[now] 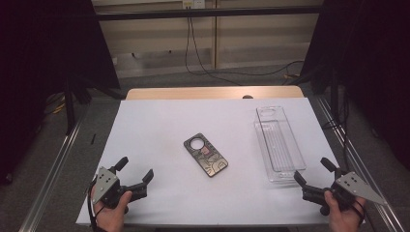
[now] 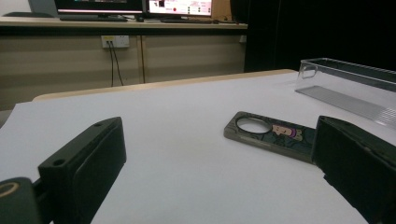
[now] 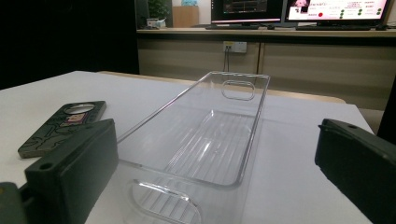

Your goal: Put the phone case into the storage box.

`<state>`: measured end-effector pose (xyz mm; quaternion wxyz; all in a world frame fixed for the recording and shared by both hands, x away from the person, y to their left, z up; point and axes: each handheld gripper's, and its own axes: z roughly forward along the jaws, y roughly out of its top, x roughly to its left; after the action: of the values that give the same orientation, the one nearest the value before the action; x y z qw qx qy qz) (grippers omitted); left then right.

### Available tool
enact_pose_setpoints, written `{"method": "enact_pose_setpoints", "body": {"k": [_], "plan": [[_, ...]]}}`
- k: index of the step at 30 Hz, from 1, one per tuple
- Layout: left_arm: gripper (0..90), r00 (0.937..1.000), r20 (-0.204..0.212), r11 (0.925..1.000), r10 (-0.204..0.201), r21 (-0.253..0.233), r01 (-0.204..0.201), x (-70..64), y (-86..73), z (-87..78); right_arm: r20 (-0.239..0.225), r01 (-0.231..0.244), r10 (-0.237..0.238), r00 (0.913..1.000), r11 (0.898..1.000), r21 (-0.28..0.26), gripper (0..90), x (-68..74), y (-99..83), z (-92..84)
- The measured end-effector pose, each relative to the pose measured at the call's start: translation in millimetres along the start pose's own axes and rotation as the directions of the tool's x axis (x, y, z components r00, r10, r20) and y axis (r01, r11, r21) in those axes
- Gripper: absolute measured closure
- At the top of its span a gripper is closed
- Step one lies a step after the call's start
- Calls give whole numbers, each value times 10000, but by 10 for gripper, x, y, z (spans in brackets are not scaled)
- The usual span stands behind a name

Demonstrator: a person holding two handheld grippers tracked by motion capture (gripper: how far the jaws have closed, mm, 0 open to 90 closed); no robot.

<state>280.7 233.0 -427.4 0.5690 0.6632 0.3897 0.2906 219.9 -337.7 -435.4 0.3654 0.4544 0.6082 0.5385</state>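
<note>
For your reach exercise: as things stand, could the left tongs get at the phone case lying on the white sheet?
Probably yes. The left tongs stand open and empty, and bare white sheet lies between them and the phone case. The clear plastic tray sits off to the far side, out of the way.

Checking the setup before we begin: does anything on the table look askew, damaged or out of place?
Nothing stands out. The phone case lies flat, angled on the white sheet; the clear tray sits upright, empty and intact.
</note>
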Motion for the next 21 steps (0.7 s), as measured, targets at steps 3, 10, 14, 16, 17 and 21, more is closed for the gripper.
{"method": "enact_pose_setpoints", "body": {"k": [3, 10, 14, 16, 17, 21], "plan": [[32, 10000, -24, 10000, -17, 29, 17, -1, -6, -1, 7, -28, 28, 10000, 10000, -2, 0, 0, -4, 2], [30, 9993, 374, 10000, 70, 24, -71, -49, 6, 53, -101, -174, 176, 9998, 9997, 191, 0, 3, -28, 17], [30, 9984, 545, 9999, 126, 99, -132, -79, 13, 44, -179, -158, 160, 9997, 9998, 129, 0, 19, -20, 18], [30, 9978, 641, 9998, 146, 106, -153, -89, 28, 46, -166, -178, 180, 9997, 9998, 83, 0, 23, -18, 14], [31, 9974, 700, 9997, 174, 166, -187, -98, 36, 51, -153, -197, 198, 9997, 9998, 81, 0, 23, -17, 16], [44, 9947, 990, 9986, 285, 415, -327, -146, 31, 90, -346, -73, 83, 9994, 9996, 281, 0, 52, -21, 31]]}}
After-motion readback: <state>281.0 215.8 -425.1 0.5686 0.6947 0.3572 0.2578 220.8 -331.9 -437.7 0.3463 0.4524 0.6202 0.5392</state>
